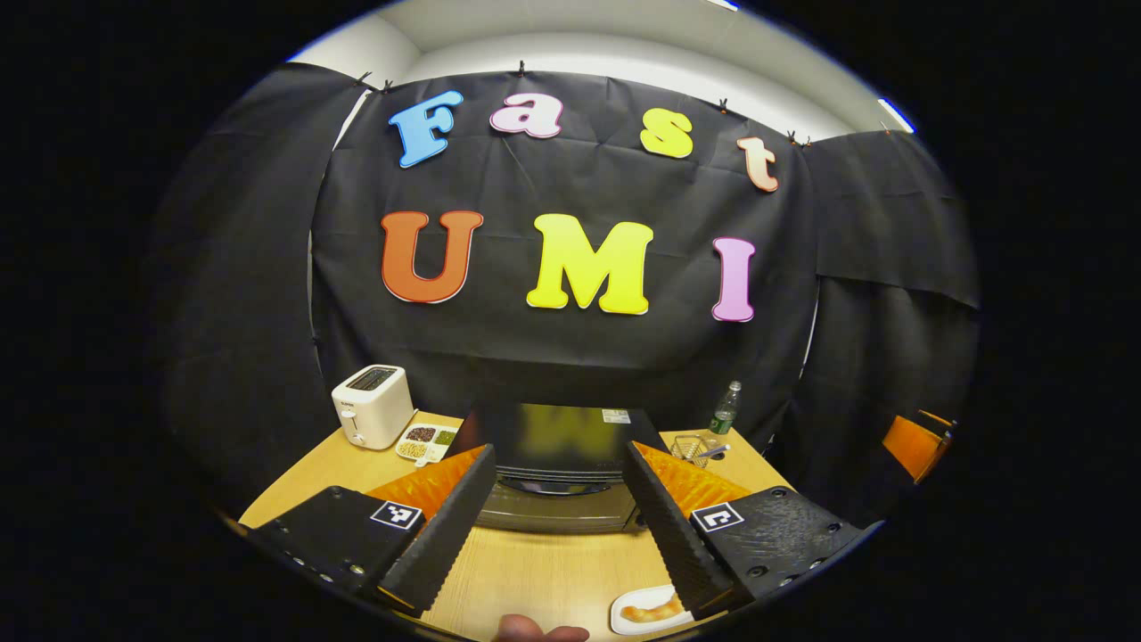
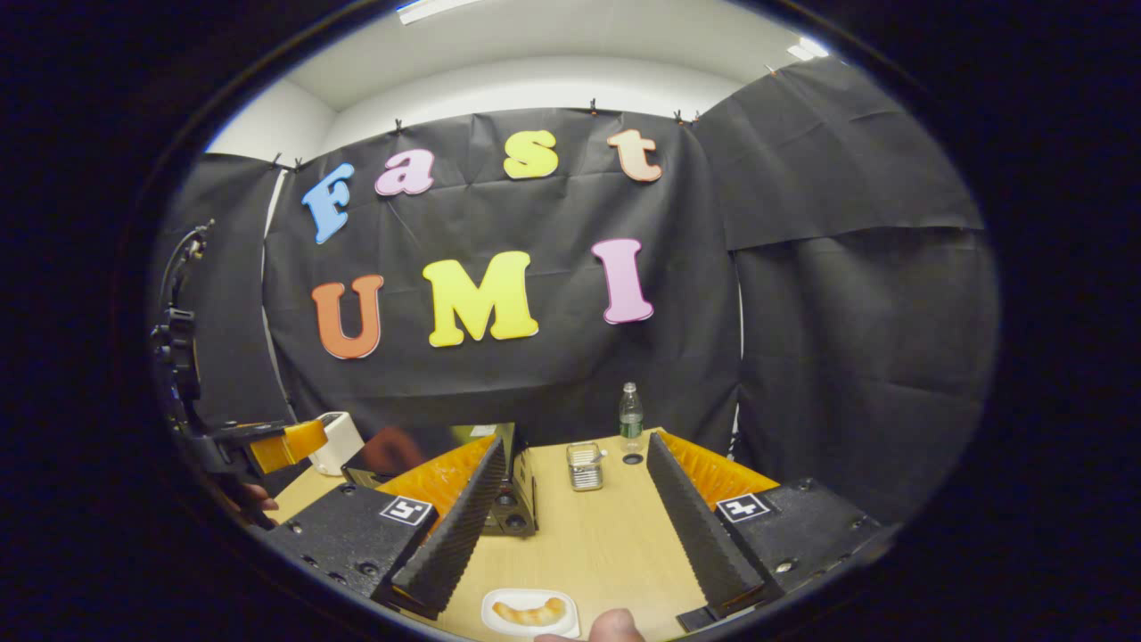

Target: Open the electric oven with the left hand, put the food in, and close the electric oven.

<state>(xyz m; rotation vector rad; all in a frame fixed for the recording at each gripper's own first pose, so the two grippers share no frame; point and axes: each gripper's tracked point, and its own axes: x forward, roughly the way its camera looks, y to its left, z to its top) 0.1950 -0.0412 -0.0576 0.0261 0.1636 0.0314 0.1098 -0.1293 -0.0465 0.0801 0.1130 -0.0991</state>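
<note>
The dark electric oven stands on the wooden table straight ahead of me, its door shut and its glossy top mirroring the wall. My left gripper is open, its fingertips framing the oven from a short way off, with nothing between them. A white plate with a golden piece of food lies near the table's front edge, by the right finger. In the right gripper view, the same plate and food lie just below my open right gripper. The oven is to its left.
A white toaster and a divided dish of grains stand at the back left. A green bottle and a small wire basket stand at the back right. A thumb shows at the bottom edge.
</note>
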